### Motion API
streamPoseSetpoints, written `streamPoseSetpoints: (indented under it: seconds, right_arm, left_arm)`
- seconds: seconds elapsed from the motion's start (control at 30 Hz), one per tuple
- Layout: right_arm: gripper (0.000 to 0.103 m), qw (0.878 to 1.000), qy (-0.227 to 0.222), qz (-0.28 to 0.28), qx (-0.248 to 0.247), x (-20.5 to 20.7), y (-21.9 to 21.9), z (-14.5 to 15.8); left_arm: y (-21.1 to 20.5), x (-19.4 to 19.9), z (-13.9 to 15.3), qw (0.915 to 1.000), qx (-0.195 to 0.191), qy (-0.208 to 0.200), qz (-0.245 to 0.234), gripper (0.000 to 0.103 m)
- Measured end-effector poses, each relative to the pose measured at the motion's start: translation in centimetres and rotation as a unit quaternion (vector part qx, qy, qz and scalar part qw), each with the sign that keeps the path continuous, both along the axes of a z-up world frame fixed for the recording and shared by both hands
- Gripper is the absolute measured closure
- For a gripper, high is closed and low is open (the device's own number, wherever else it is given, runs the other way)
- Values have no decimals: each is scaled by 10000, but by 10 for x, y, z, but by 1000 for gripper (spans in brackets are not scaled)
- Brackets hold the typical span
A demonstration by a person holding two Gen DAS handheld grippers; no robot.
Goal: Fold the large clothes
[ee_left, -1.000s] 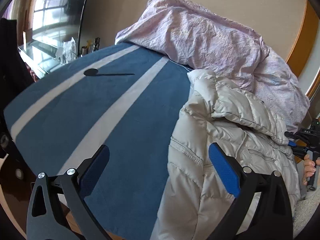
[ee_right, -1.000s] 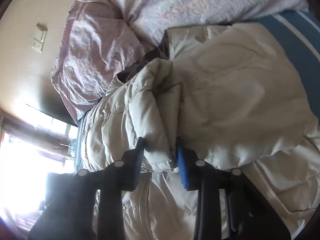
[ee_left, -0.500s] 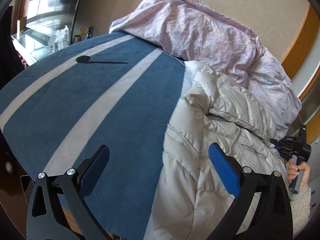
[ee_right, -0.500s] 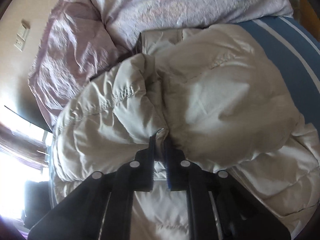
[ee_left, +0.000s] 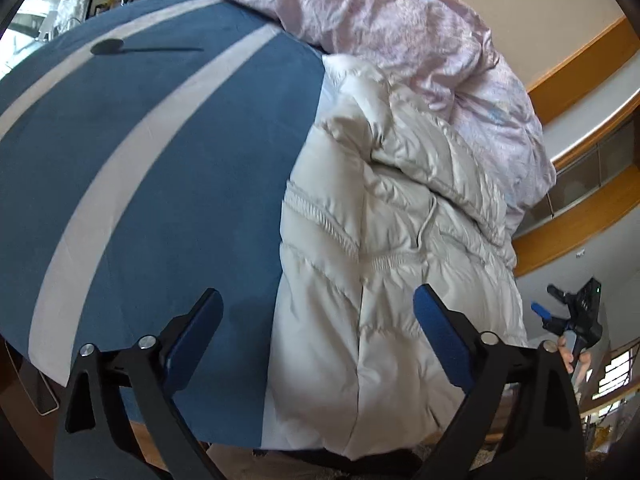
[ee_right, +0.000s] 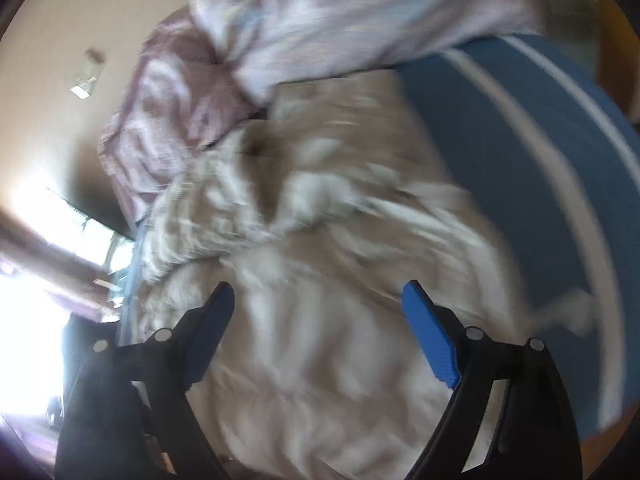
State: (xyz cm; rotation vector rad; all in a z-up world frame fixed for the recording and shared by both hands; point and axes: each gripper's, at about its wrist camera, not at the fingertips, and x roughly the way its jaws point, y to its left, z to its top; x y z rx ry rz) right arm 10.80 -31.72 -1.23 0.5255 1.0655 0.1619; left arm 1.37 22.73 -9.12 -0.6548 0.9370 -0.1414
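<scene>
A cream puffer jacket (ee_left: 380, 240) lies on a bed, along the right side of a blue bedspread (ee_left: 160, 160) crossed by pale stripes. The jacket is bunched lengthwise: one padded panel is laid over the body, a quilted elastic waistband and a thin drawcord show near the middle, and its lower end hangs over the near edge of the bed. At its far end it touches a crumpled lilac duvet (ee_left: 400, 32) heaped against a beige wall.

The left gripper (ee_left: 316, 336) hovers above the near end of the jacket with its blue-padded tongs spread wide, holding nothing; one finger is over the bedspread, the other over the jacket. The right gripper (ee_right: 316, 328) also has its tongs spread apart and empty above the jacket. Its view is heavily blurred, so fine detail there cannot be made out. In the left view the right gripper appears small, off the bed's right side, in the person's hand (ee_left: 572, 356).

Judging from the shape, the fold looks partly done: the jacket seems narrowed by one side laid inward, but it is lumpy, not squared, and likely needs folding across its length and smoothing.
</scene>
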Motion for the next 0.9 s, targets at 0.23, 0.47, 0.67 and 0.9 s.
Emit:
streamPoseSetpoints:
  seconds: [0.23,0.47,0.67,0.9]
  right_arm:
    - [17,9963,417,-386,640,-60,-74,-41]
    - [18,9905,779,-279,1101,-74,-89,-76]
    - [21,9891,781,61,1245,-73,-74,-85]
    - [32,9855,644,381,1523,-71,-64,-87]
  left_arm:
    - [-12,-3,-3,9992,-133,146,-337,10]
    - [-21,-9,-5,9975,-407,194,-537,13]
    - [-29,-16,-8,9959,-649,194,-594,17]
    - [-36,-21,-12,9923,-1057,176,-626,20]
